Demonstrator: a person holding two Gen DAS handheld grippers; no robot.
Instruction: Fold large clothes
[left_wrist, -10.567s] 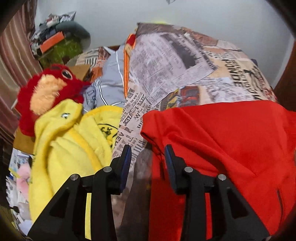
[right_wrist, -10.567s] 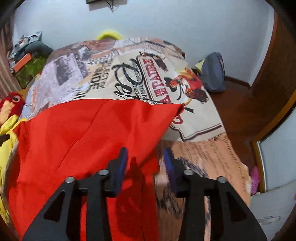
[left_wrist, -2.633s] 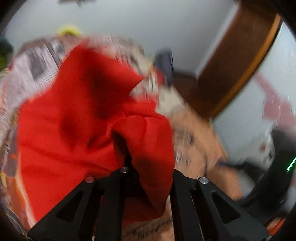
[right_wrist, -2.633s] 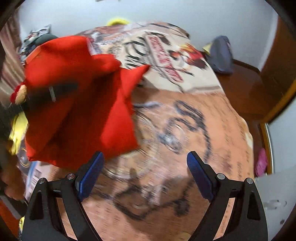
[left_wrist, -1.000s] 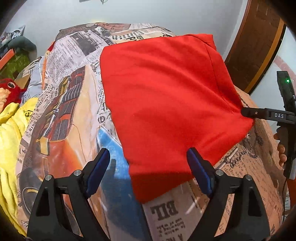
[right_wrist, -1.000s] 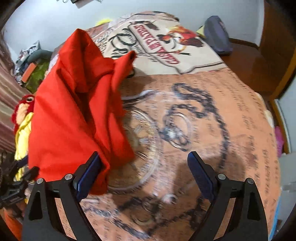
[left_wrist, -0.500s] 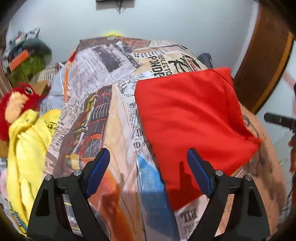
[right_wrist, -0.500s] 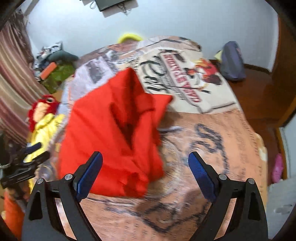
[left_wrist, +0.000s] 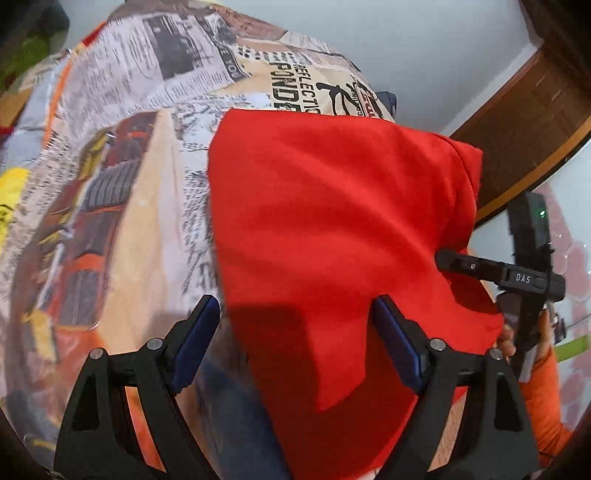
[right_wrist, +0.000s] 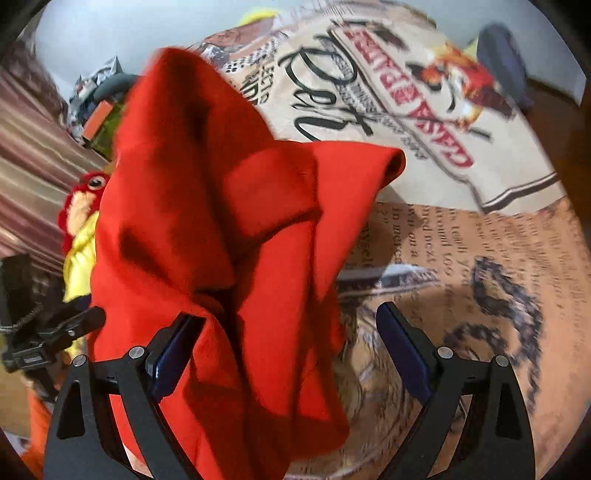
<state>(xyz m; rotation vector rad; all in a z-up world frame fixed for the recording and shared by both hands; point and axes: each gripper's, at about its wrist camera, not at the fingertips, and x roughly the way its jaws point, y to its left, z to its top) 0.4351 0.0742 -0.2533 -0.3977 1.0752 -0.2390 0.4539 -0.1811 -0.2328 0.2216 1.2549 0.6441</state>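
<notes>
- We work over a bed whose newspaper-print bedspread (left_wrist: 122, 206) covers the whole surface, with a pale wall behind.
- Our left gripper (left_wrist: 295, 341) stands spread wide, pinching nothing; the near edge of the red garment (left_wrist: 332, 221) lies between its fingers.
- Our right gripper (right_wrist: 284, 354) is likewise spread, the bunched red cloth just beside its left finger.
- The garment lies crumpled mid-bed.
- Farther off, at the bed's left edge, sits a red-and-yellow plush toy (right_wrist: 83, 206).

bare printed bedspread (right_wrist: 498, 266) lies free right of the rumpled red garment (right_wrist: 221, 240); plush toys (right_wrist: 79, 221) crowd its left.
</notes>
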